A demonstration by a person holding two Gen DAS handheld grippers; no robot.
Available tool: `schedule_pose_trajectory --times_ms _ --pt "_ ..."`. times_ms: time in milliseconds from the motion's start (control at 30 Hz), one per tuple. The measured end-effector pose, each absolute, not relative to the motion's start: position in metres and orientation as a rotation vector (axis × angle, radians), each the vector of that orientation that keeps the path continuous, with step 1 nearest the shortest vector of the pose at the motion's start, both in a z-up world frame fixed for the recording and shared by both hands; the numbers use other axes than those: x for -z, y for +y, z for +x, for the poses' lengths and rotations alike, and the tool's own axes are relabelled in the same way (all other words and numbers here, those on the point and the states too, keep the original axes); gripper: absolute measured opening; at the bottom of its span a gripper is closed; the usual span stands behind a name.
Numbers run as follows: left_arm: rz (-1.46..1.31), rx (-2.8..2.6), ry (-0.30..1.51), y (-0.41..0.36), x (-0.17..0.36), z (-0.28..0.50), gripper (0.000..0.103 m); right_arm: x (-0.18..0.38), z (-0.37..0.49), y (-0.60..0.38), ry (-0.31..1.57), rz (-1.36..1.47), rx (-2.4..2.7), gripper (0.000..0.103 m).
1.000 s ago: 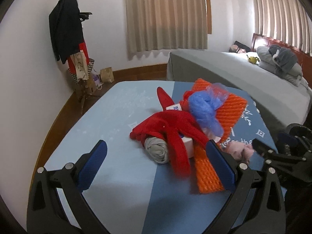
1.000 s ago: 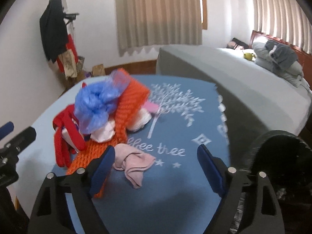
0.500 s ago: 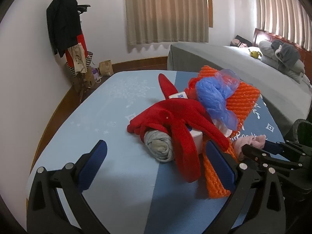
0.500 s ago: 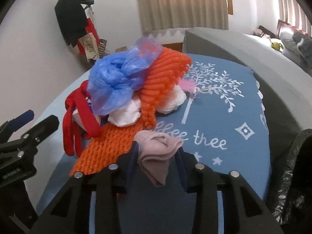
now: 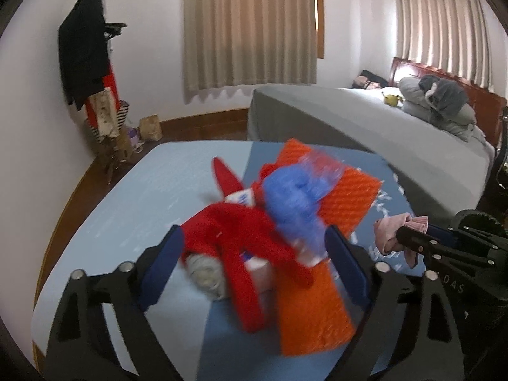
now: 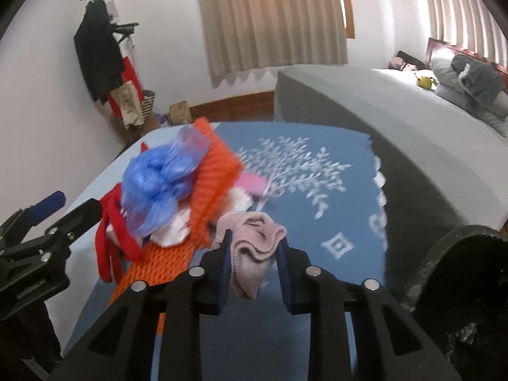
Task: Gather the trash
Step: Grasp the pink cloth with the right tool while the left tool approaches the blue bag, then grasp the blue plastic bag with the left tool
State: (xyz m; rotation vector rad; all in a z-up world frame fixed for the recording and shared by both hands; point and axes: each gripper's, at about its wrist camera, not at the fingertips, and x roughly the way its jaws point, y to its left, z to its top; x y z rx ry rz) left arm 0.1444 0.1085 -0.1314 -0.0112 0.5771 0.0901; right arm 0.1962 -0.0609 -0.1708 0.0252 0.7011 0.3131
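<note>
A pile lies on the blue-covered table (image 5: 152, 197): a red cloth (image 5: 241, 238), a crumpled blue plastic bag (image 5: 295, 197), an orange foam net (image 5: 346, 200), a grey rolled sock (image 5: 206, 273) and a white box. My left gripper (image 5: 254, 254) is open, its fingers either side of the pile's near end. My right gripper (image 6: 254, 254) is shut on a pink cloth (image 6: 254, 244) and holds it above the table; the pink cloth also shows in the left wrist view (image 5: 397, 231). The pile shows in the right wrist view, with the blue bag (image 6: 158, 187) on top.
A black bin with a dark liner (image 6: 460, 289) stands at the table's right edge. A grey bed (image 6: 381, 101) with pillows lies behind. A coat rack (image 5: 92, 63) with clothes and bags stands by the left wall. The tablecloth has a white tree print (image 6: 301, 165).
My right gripper closed on the pink cloth and lifted it off the table, moving right. My left gripper moved forward so its open fingers flank the pile.
</note>
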Motion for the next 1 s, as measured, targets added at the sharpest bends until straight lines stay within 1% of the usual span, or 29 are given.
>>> schedule_pose_trajectory --times_ms 133,367,467,567,667,733,800,833,900,1000 --pt "0.009 -0.064 0.551 0.091 0.129 0.165 0.082 0.164 0.206 -0.073 0.679 0.039 -0.279 0.026" --pt "0.031 -0.047 0.561 0.076 0.134 0.201 0.071 0.165 0.213 -0.082 0.675 0.059 -0.268 0.026" --pt "0.063 -0.055 0.587 0.072 0.141 0.216 0.071 0.165 0.215 -0.084 0.673 0.067 -0.265 0.026" --pt "0.079 -0.055 0.65 0.068 0.156 0.225 0.071 0.167 0.216 -0.086 0.681 0.073 -0.263 0.026" --pt "0.073 -0.051 0.682 0.071 0.165 0.225 0.071 0.168 0.215 -0.087 0.688 0.08 -0.265 0.026" --pt "0.077 -0.046 0.69 0.071 0.168 0.224 0.064 0.168 0.215 -0.088 0.688 0.084 -0.268 0.026" --pt "0.085 -0.042 0.693 0.07 0.17 0.222 0.046 0.168 0.214 -0.089 0.688 0.087 -0.272 0.026" --pt "0.077 -0.027 0.69 0.071 0.17 0.221 0.041 0.167 0.213 -0.089 0.686 0.087 -0.273 0.026" --pt "0.061 -0.02 0.68 0.074 0.166 0.218 0.036 0.164 0.211 -0.09 0.679 0.087 -0.274 0.026" --pt "0.064 -0.024 0.64 0.072 0.154 0.211 0.034 0.159 0.207 -0.09 0.667 0.09 -0.274 0.026"
